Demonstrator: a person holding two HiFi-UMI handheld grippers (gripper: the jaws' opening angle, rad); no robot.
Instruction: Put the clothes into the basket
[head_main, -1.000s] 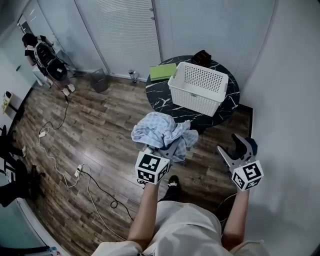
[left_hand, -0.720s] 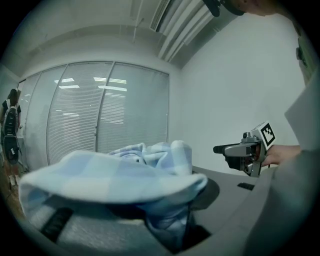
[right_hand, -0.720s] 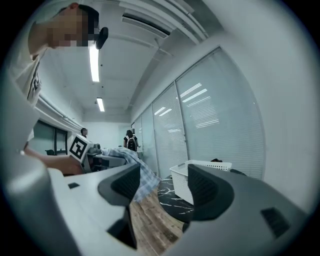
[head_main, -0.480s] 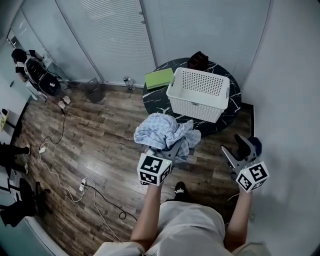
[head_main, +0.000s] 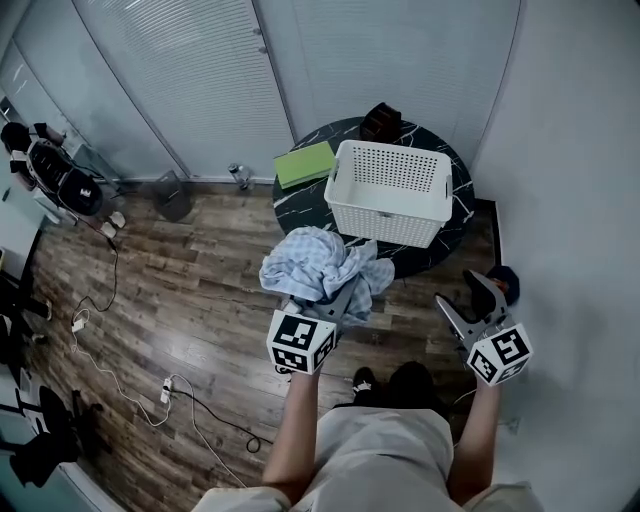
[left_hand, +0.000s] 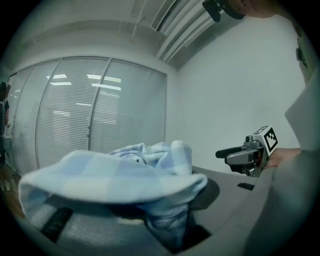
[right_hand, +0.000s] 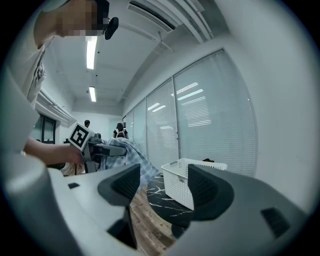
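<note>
The left tool (head_main: 340, 300) is clamped on the bunched blue cloth (head_main: 320, 262), held in the air short of the white basket (head_main: 380, 222) on the bench (head_main: 303, 200); the right tool (head_main: 468, 300) gapes empty. Drooping folds could snag the near rim and slide to the floor (head_main: 200, 270)

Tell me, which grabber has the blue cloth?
The left gripper: its fingers are shut on the blue checked cloth. The right gripper has its fingers apart with nothing between them.

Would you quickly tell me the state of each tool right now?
Left tool: closed on the blue checked cloth.
Right tool: open, nothing between its jaws.
</note>
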